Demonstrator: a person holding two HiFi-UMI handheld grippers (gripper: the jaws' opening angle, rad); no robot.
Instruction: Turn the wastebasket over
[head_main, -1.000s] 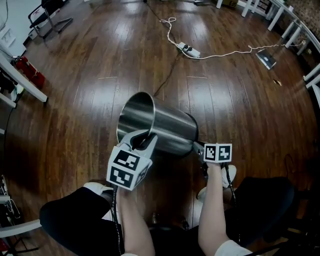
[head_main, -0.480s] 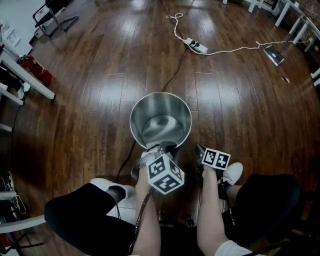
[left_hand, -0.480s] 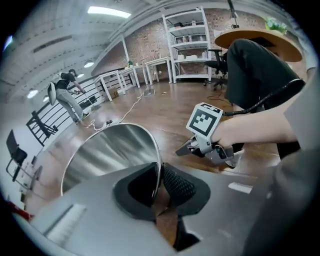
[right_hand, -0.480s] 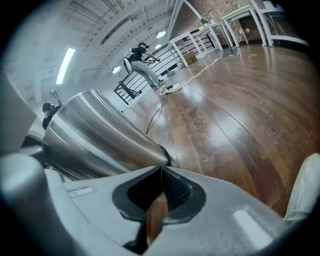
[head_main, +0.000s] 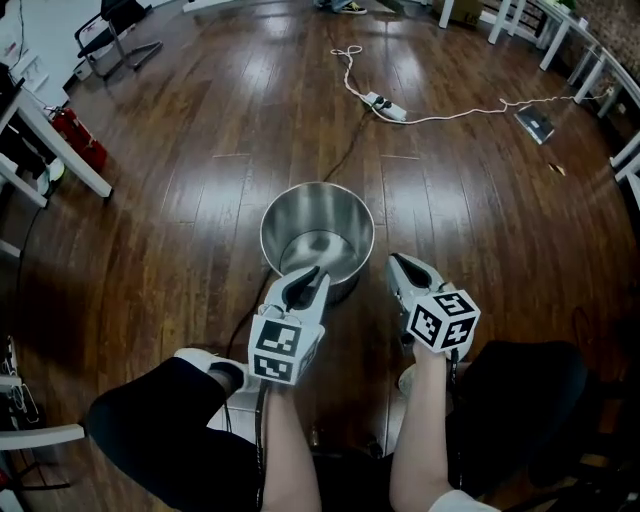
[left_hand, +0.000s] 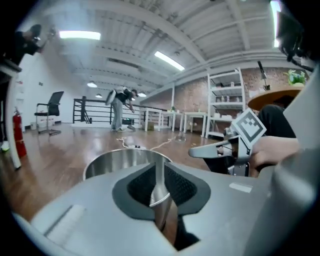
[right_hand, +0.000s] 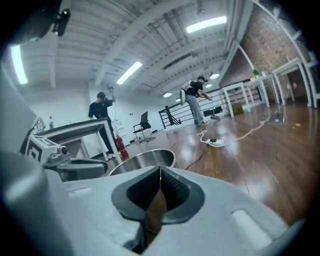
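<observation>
The steel wastebasket (head_main: 317, 212) stands upright on the wood floor in the head view, mouth up and empty inside. My left gripper (head_main: 305, 279) is at its near rim, one finger inside and one outside. The left gripper view shows the thin steel wall (left_hand: 159, 175) pinched between the pads; the jaws have just been opening slightly, with the rim still between them. My right gripper (head_main: 398, 263) hovers just right of the basket, shut and empty, apart from it. It also shows as the right gripper (left_hand: 202, 151) in the left gripper view. The wastebasket (right_hand: 145, 160) sits ahead to the left in the right gripper view.
A power strip (head_main: 385, 103) with a white cable lies on the floor beyond the basket, and a dark cable runs from it to the basket. A red extinguisher (head_main: 75, 138) and white table legs stand at the left, a chair (head_main: 110, 28) far left. The person's shoes (head_main: 205, 368) are near.
The wastebasket has gone from lying on its side to standing upright, mouth up. The left gripper stayed on its rim. The right gripper left the basket's base, shut and rose beside it.
</observation>
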